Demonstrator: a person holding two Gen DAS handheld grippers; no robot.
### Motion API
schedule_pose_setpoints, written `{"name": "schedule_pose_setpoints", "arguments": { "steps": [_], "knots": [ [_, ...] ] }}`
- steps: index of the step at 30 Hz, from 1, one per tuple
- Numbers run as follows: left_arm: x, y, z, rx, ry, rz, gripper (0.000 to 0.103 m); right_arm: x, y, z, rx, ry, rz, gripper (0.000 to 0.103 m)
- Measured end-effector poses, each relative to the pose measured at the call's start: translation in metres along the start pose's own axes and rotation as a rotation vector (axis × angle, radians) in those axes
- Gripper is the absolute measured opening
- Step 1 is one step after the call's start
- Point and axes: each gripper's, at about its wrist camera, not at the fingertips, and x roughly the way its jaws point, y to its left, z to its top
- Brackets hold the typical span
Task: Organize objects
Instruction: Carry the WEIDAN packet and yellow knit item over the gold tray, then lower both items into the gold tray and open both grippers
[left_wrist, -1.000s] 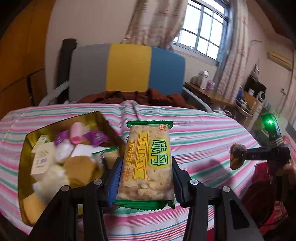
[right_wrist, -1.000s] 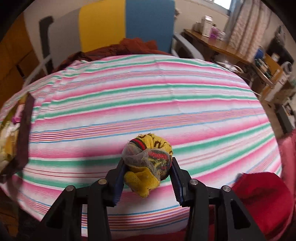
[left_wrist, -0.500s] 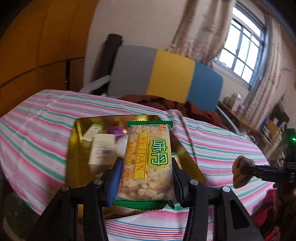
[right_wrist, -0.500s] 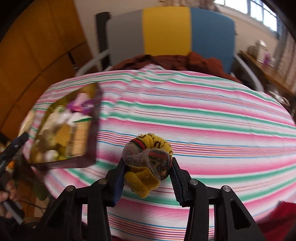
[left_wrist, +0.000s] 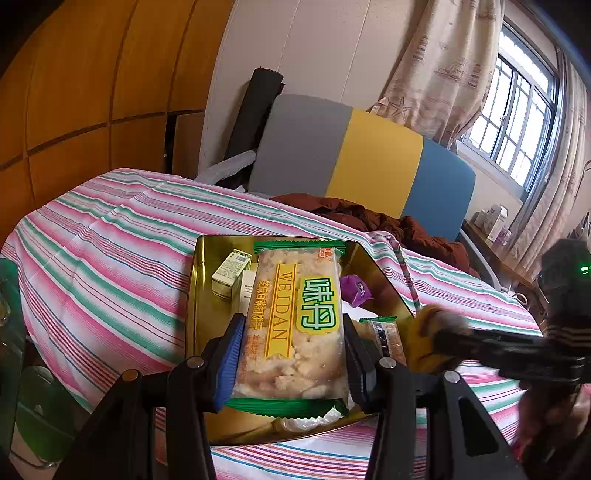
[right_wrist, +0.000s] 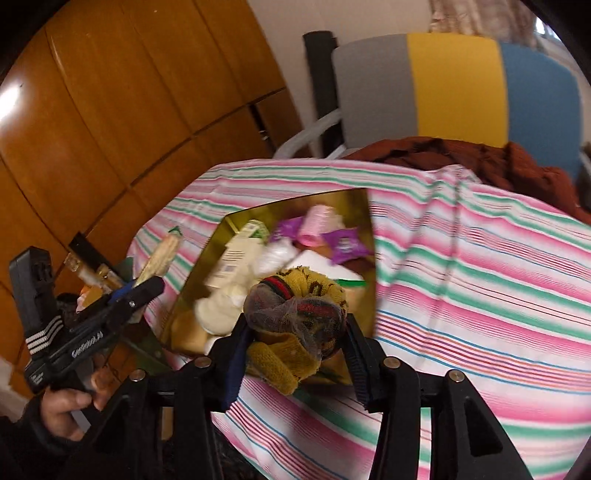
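Observation:
My left gripper (left_wrist: 291, 356) is shut on a green-edged WEIDAN cracker packet (left_wrist: 295, 325) and holds it above the gold tin box (left_wrist: 201, 258). My right gripper (right_wrist: 295, 350) is shut on a rolled yellow sock ball in mesh (right_wrist: 299, 314), over the near edge of the gold tin (right_wrist: 295, 201). The tin holds several small items: a white box (left_wrist: 231, 271), purple wrappers (right_wrist: 345, 245) and a pink roll (right_wrist: 317, 225). The right gripper shows blurred in the left wrist view (left_wrist: 436, 339); the left gripper shows in the right wrist view (right_wrist: 147, 280).
The round table wears a pink, green and white striped cloth (left_wrist: 110, 236). A chair with a grey, yellow and blue back (left_wrist: 354, 155) stands behind it with a brown garment (left_wrist: 369, 218) on the seat. A wooden wall (right_wrist: 110, 110) is on the left.
Both grippers have swung left toward the tin. The right gripper with the sock ball has come over the tin's near edge, close to the left gripper. Both grasps are unchanged.

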Motion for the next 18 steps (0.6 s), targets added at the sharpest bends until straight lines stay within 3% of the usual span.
{"name": "schedule_pose_setpoints", "arguments": {
  "steps": [1,4,5,10,18],
  "knots": [
    [0.001,0.000,0.001,0.001,0.002,-0.003,0.049,0.012,0.002,0.001,0.001,0.014,0.002,0.052],
    [0.005,-0.003,0.004,0.005,0.003,-0.006,0.049,0.034,-0.002,-0.001,0.036,0.054,0.053,0.070],
    [0.006,-0.003,0.006,0.006,0.003,-0.008,0.049,0.039,-0.003,-0.001,0.039,0.062,0.059,0.072],
    [0.019,-0.014,0.015,0.028,0.002,-0.028,0.049,0.054,-0.001,-0.010,0.017,0.103,0.048,0.072],
    [0.060,-0.040,0.033,0.049,0.048,-0.098,0.049,0.043,-0.007,-0.018,0.023,0.096,0.030,0.074]
  ]
}}
